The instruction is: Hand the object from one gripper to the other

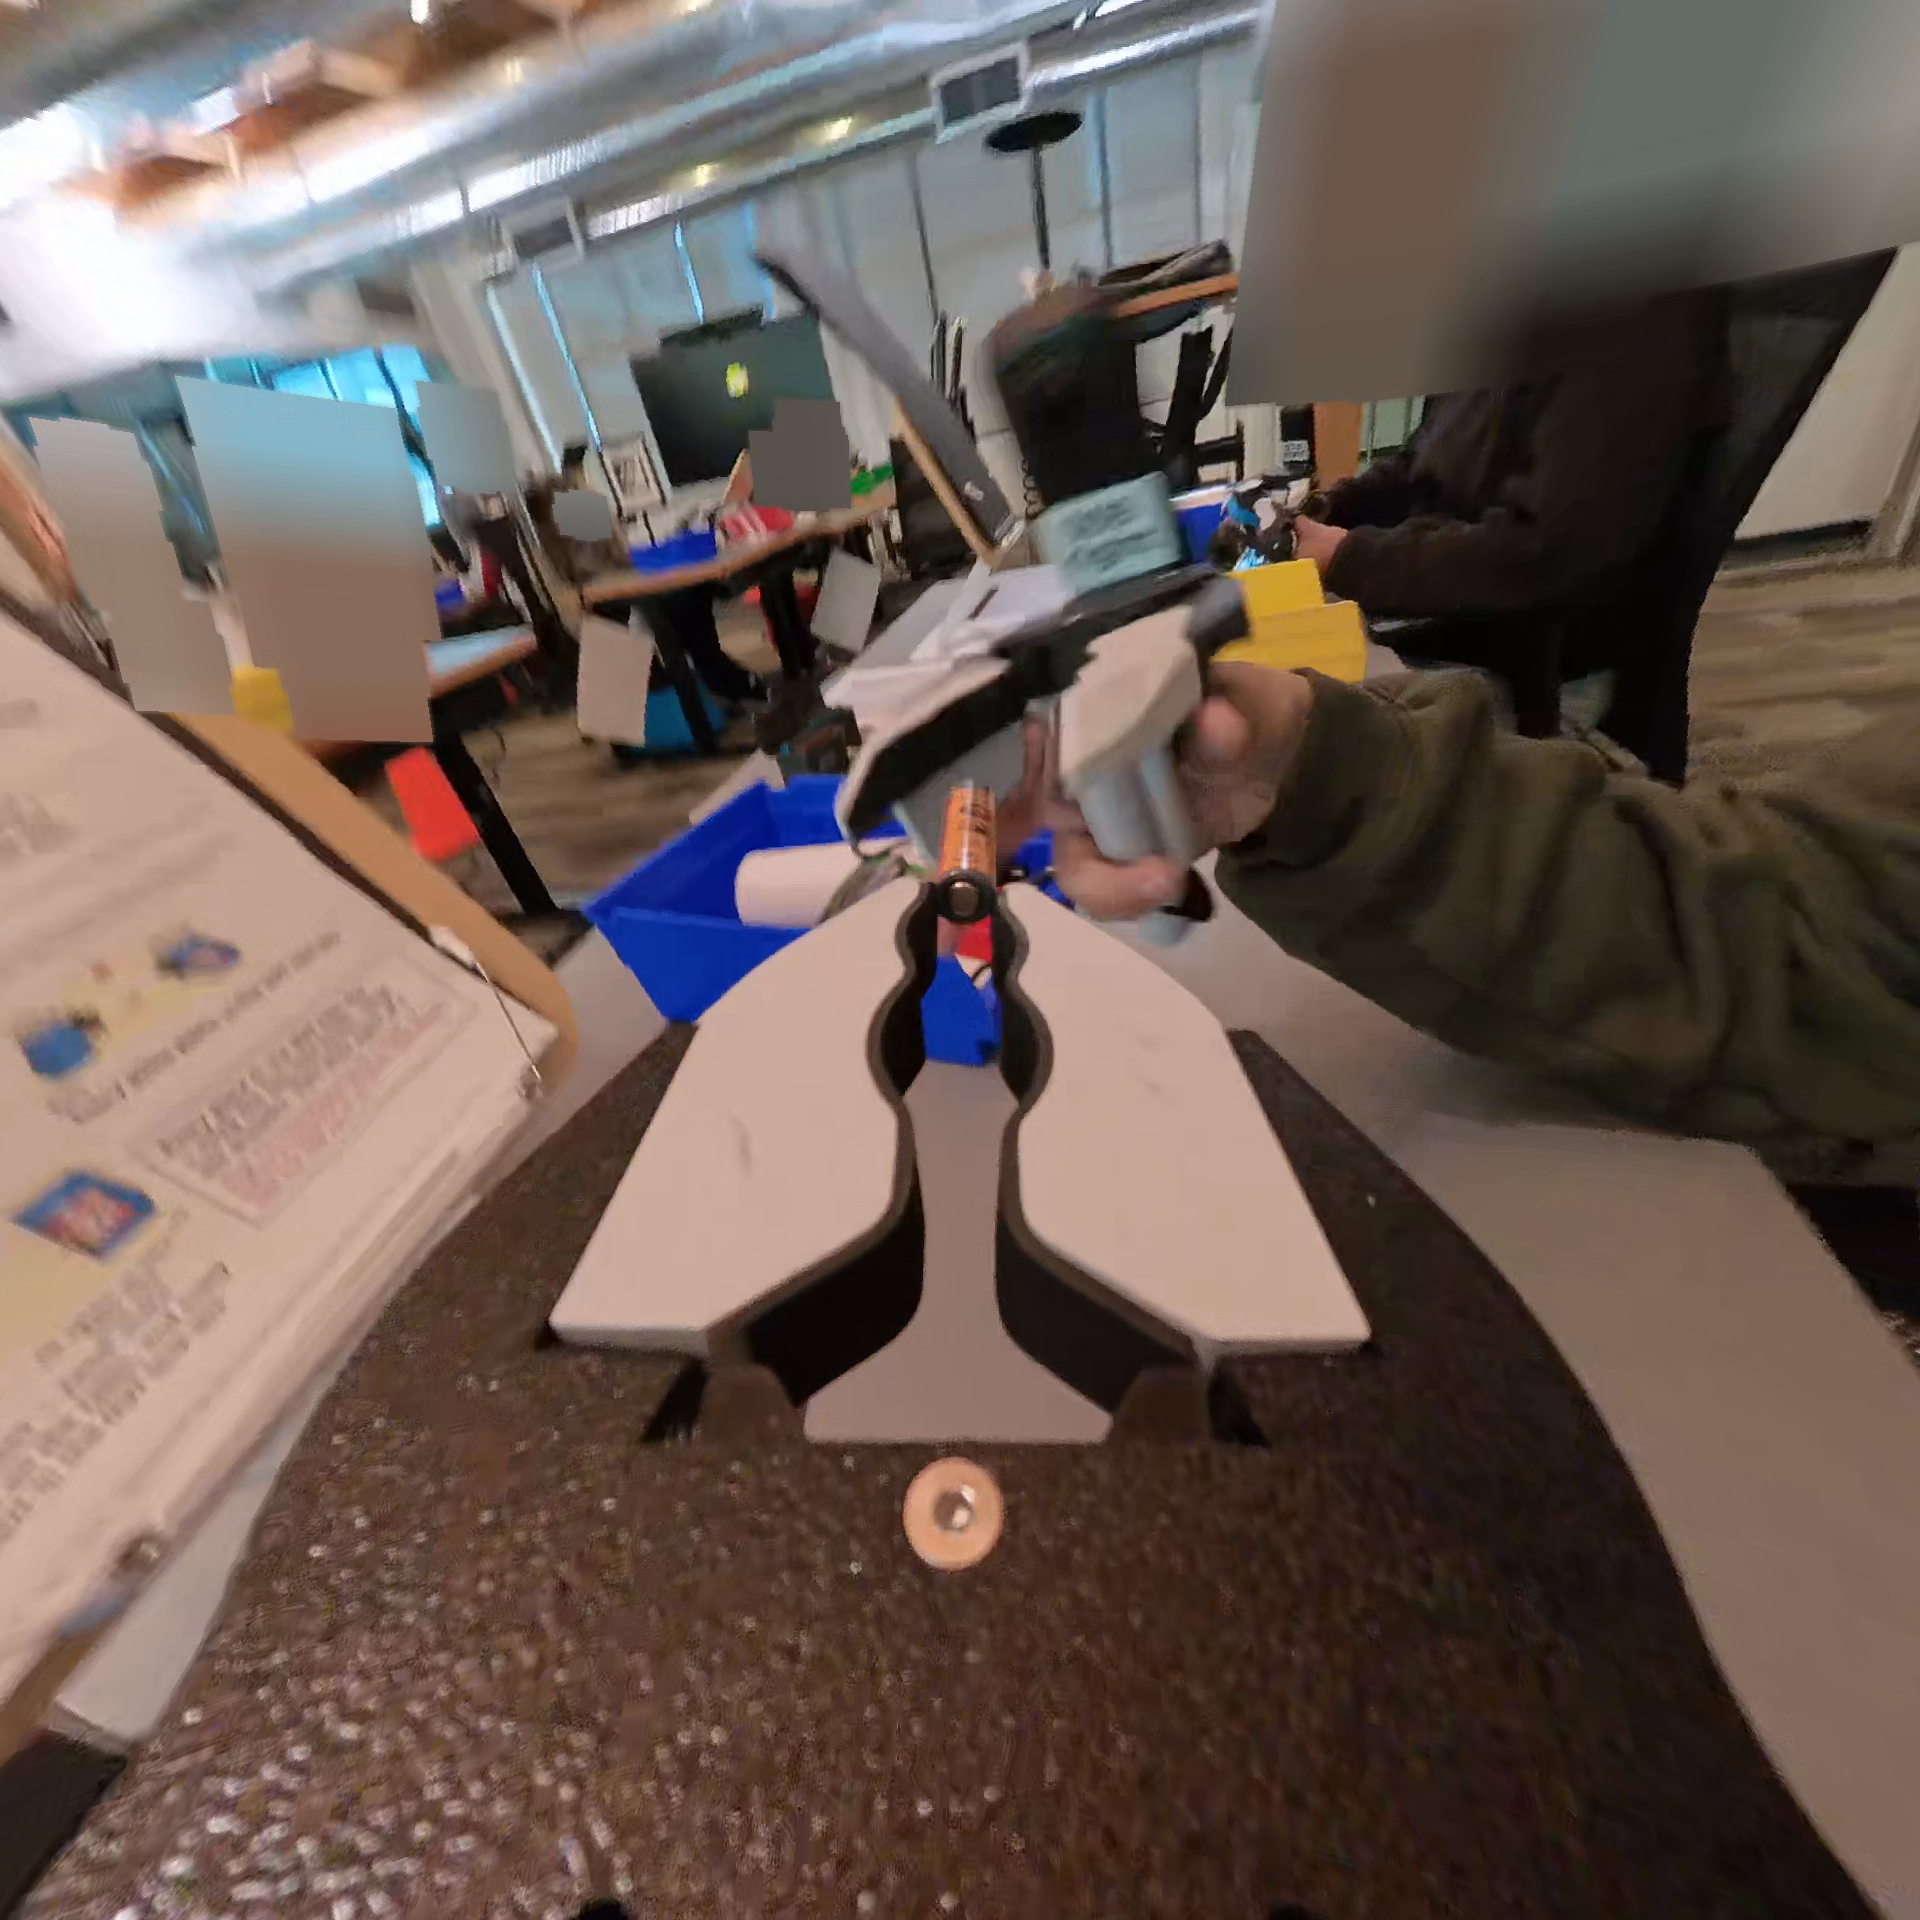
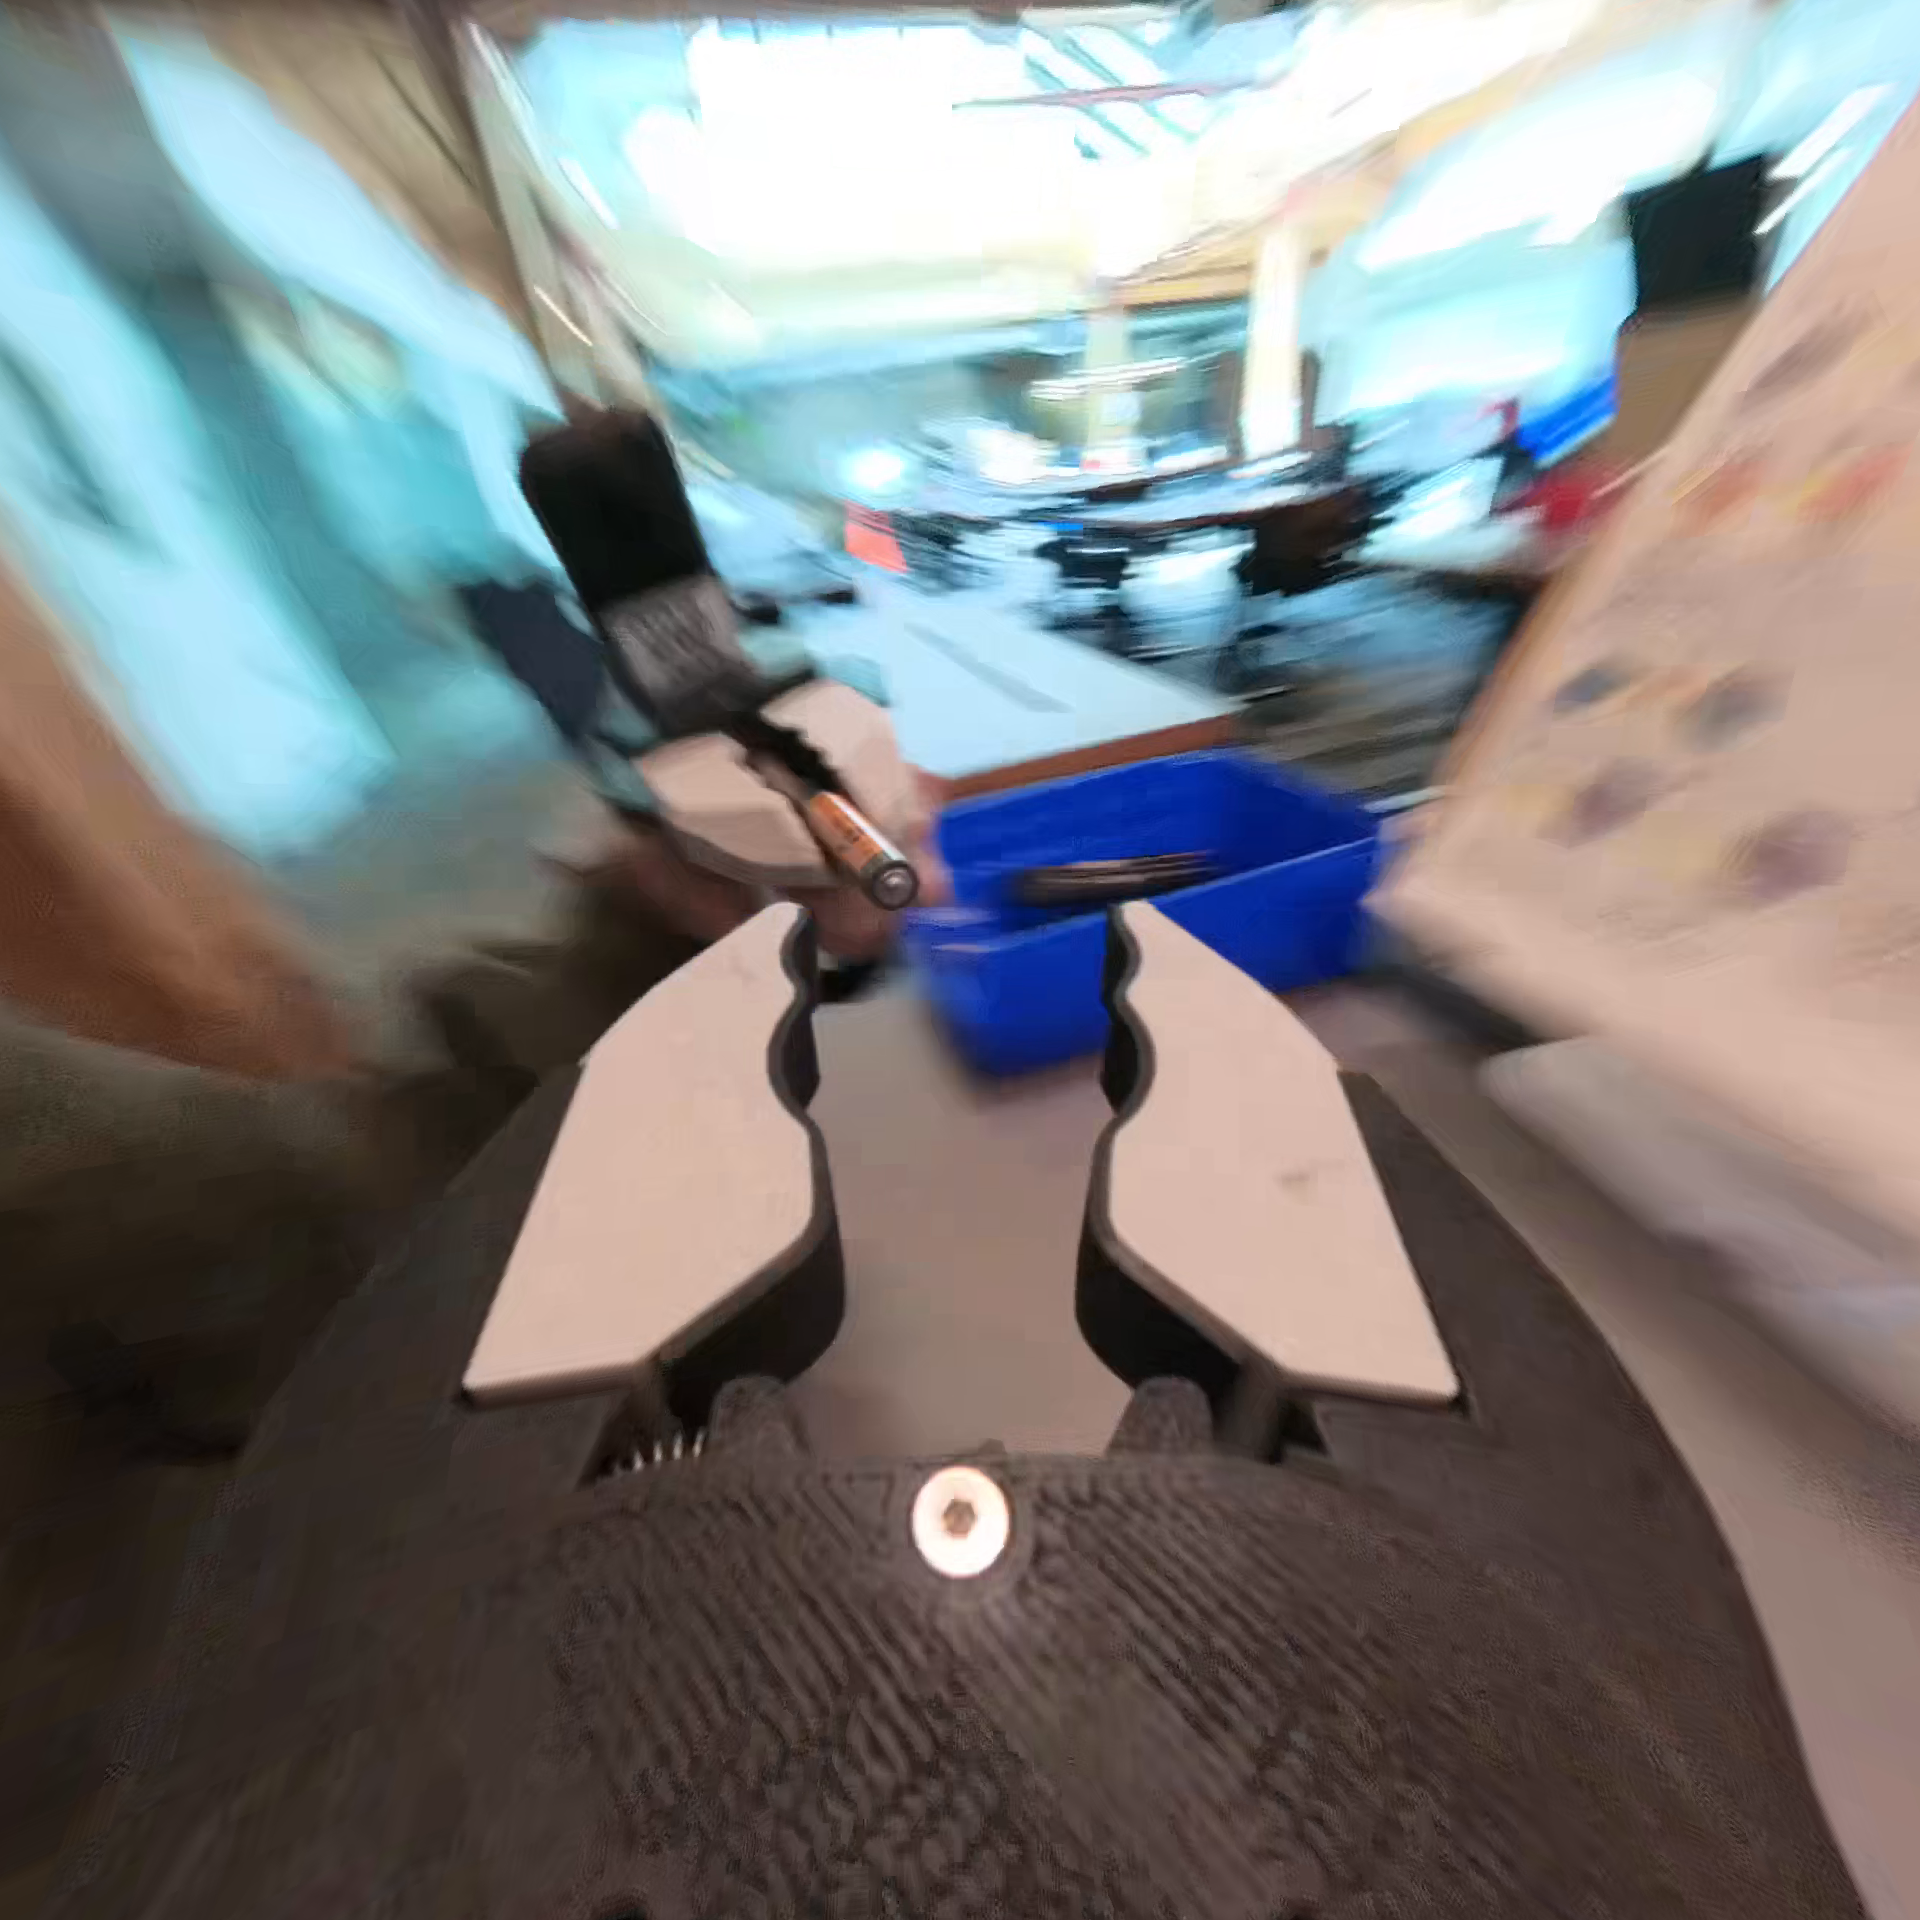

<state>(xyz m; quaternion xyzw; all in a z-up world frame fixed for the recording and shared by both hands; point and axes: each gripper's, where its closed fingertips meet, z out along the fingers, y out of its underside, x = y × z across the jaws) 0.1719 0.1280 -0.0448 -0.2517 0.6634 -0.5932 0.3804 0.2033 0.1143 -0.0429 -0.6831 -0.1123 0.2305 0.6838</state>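
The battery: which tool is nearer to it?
Left. The left tool is shut on the battery; the right tool is open, apart from it.

- The battery (image 1: pixel 968 840), centre of the left wrist view, is orange-copper with a black end and a silvery cap.
- The left gripper (image 1: pixel 961 914) has pale grey fingers (image 1: pixel 1132 1132) edged in black, on a speckled dark brown-black base.
- The right gripper (image 2: pixel 956 925) shows the same grey and black.
- The bin (image 1: pixel 686 935), centre, is bright blue.
- The sleeve (image 1: pixel 1579 904), right, is olive green.
- The crate (image 1: pixel 1299 623), upper right, is yellow.
- The printed sheet (image 1: pixel 197 1143), left, is white with blue and pink patches.
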